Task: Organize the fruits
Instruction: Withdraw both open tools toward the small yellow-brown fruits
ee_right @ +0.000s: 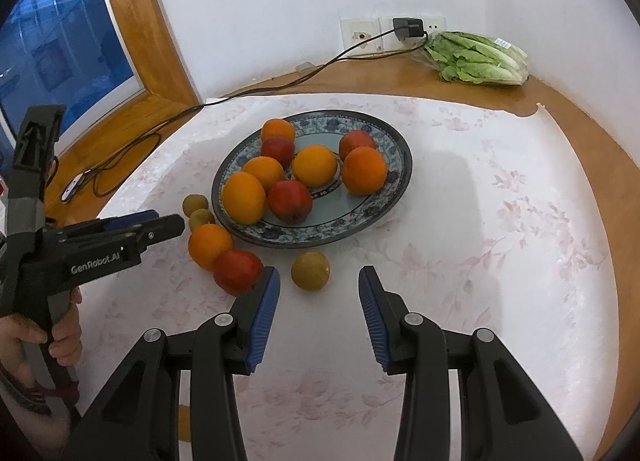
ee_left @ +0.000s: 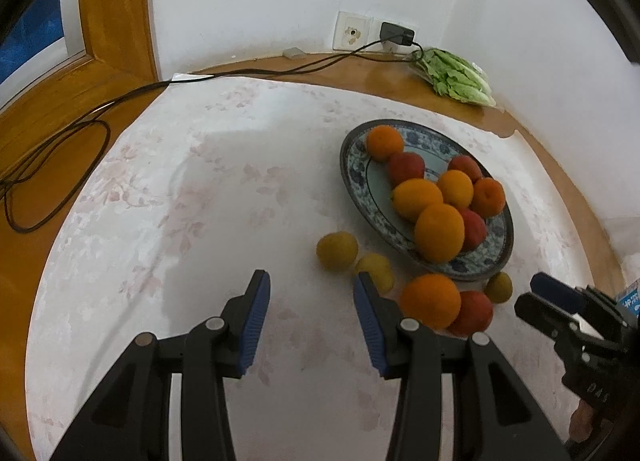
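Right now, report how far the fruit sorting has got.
Done: seven fruits on the plate. In hand: nothing; left gripper and right gripper are both open. Left: an orange, a red fruit and three small yellow fruits, one at, on the cloth.

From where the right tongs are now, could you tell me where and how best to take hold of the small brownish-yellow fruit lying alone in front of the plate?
Grip the small brownish-yellow fruit across its middle, coming down from the near side. It is round and sits clear of the plate, just ahead of the open right tongs. The red fruit lies close on its left, so keep the left pad clear of it.
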The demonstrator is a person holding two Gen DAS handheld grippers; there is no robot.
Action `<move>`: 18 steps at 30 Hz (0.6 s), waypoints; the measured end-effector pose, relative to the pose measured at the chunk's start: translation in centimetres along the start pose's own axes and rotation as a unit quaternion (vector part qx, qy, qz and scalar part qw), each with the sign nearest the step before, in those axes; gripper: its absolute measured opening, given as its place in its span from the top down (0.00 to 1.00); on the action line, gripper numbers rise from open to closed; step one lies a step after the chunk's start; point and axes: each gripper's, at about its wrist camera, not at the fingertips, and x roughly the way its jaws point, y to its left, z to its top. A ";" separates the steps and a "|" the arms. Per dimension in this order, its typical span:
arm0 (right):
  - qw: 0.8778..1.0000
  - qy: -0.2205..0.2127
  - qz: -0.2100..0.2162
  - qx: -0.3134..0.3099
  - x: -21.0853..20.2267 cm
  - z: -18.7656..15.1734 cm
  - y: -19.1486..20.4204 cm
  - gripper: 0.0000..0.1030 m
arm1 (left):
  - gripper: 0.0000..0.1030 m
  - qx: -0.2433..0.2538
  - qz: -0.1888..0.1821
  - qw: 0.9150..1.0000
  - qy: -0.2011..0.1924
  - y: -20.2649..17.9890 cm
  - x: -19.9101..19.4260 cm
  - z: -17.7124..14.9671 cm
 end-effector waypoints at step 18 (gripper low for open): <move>1.000 0.011 0.008 0.000 1.6 0.0 -0.1 0.59 | 0.55 -0.003 -0.007 1.000 0.006 -0.1 2.2 1.3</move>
